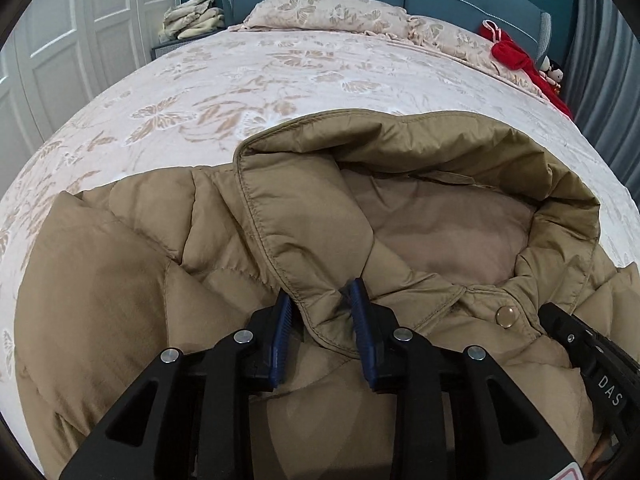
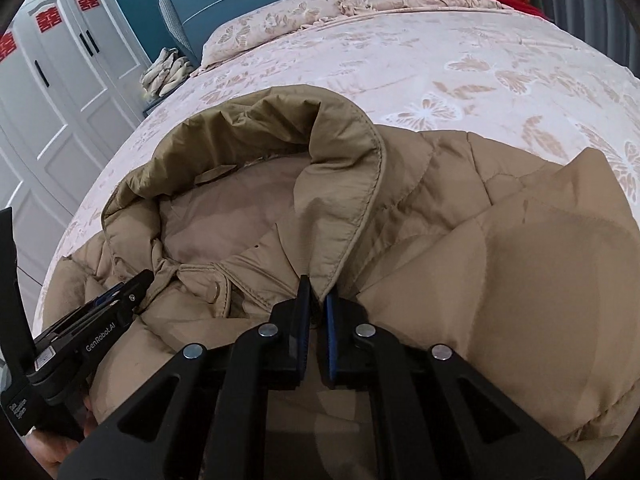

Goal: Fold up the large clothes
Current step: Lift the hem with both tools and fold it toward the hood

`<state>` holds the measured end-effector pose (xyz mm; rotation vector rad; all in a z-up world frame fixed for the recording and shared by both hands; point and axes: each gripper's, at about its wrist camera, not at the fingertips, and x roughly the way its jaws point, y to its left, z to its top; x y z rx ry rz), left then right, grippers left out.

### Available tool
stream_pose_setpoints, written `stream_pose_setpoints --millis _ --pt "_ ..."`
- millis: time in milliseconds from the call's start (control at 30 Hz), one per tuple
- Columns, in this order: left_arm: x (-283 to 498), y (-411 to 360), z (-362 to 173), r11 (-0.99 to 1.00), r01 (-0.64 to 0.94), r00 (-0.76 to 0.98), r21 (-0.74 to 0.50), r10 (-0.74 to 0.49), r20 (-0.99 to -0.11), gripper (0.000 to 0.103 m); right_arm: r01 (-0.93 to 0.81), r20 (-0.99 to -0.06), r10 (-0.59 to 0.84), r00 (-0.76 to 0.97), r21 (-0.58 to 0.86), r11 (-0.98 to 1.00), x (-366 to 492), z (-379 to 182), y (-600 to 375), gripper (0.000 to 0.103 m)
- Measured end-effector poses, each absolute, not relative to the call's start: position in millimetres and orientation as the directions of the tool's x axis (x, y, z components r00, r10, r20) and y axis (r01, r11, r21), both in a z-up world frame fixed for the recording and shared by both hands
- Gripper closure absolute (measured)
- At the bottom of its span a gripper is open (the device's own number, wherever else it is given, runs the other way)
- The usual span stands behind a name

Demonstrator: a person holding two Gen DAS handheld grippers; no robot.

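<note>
Both wrist views, garment at the start of folding. I have a tan padded jacket [image 1: 132, 264] lying face-up across the near part of the bed [image 1: 248, 76], its collar [image 1: 400, 152] standing open toward the pillows [image 1: 328, 12] and the pale lining visible inside. My left gripper [image 1: 322, 308] is narrowed onto the collar's front edge on its side: fabric bunches between the blue pads [image 1: 362, 312], which press on it from both sides. My right gripper [image 2: 316, 304] is closed almost completely on the opposite collar edge, the thin hem pinched between its pads [image 2: 331, 320]. Each tool shows at the margin of the other's view, so the two grips sit near one another, either side of the neck opening, with a snap button [image 1: 505, 315] between them. I judge the task barely begun: the body is spread and the grasp at the neck is secured, but no fold line is visible, and the sleeves and hem lie outside both views. Bringing sides, sleeves and length together appears to remain. A red garment [image 1: 516, 56] and stacked cloth [image 1: 192, 18] lie well apart, near the headboard.
</note>
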<state>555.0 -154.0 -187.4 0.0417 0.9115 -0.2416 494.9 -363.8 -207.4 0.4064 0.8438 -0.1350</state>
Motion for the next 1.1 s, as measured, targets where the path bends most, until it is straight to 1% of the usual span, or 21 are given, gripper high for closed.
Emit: stream_pose_setpoints --millis 267,333,367,467,533,600,633,700,733,800,867,900,1000,1100 --pt "549 -159 -190 0.975 0.219 0.62 -0.032 -0.164 -0.767 0.073 0.27 -0.741 0.04 0.671 0.294 0.917 495 -210 -364 0.099" --pt "548 -156 -188 0.974 0.22 0.621 -0.048 -0.178 -0.763 0.073 0.267 -0.739 0.051 0.671 0.306 0.914 494 -209 -366 0.099" --pt "548 -152 -185 0.972 0.223 0.616 -0.077 -0.202 -0.761 0.073 0.265 -0.738 0.06 0.672 0.315 0.911 493 -208 -367 0.099" --pt "544 -141 -177 0.962 0.252 0.585 -0.11 -0.241 -0.774 0.07 0.247 -0.744 0.104 0.66 0.345 0.905 478 -199 -375 0.097" --pt "539 -135 -167 0.954 0.284 0.569 -0.091 -0.244 -0.786 0.07 0.251 -0.76 0.093 0.643 0.324 0.912 459 -188 -383 0.097" --pt "536 -127 -155 0.952 0.299 0.557 -0.066 -0.23 -0.798 0.07 0.267 -0.777 0.055 0.627 0.281 0.922 444 -175 -393 0.094" --pt "535 -122 -146 0.954 0.298 0.567 -0.043 -0.213 -0.796 0.07 0.278 -0.783 0.03 0.622 0.257 0.926 439 -168 -397 0.092" --pt "541 -114 -121 0.958 0.286 0.609 0.002 -0.18 -0.772 0.07 0.291 -0.778 -0.013 0.628 0.22 0.931 437 -148 -408 0.091" --pt "548 -112 -108 0.963 0.269 0.631 0.017 -0.163 -0.758 0.069 0.299 -0.77 -0.024 0.638 0.218 0.929 443 -133 -414 0.091" --pt "569 -112 -86 0.974 0.225 0.662 0.034 -0.127 -0.739 0.069 0.3 -0.746 -0.003 0.666 0.264 0.917 460 -112 -418 0.091" --pt "594 -115 -71 0.982 0.185 0.667 0.022 -0.11 -0.737 0.069 0.292 -0.71 0.041 0.703 0.341 0.893 488 -91 -418 0.091" --pt "613 -119 -65 0.988 0.154 0.651 -0.005 -0.106 -0.752 0.069 0.291 -0.695 0.054 0.717 0.368 0.883 505 -84 -417 0.091" --pt "647 -127 -62 0.993 0.085 0.612 -0.079 -0.114 -0.782 0.069 0.302 -0.67 0.054 0.74 0.404 0.863 548 -78 -414 0.091" --pt "665 -140 -77 0.995 0.051 0.58 -0.084 -0.098 -0.808 0.069 0.346 -0.68 0.036 0.733 0.418 0.84 575 -91 -415 0.091"
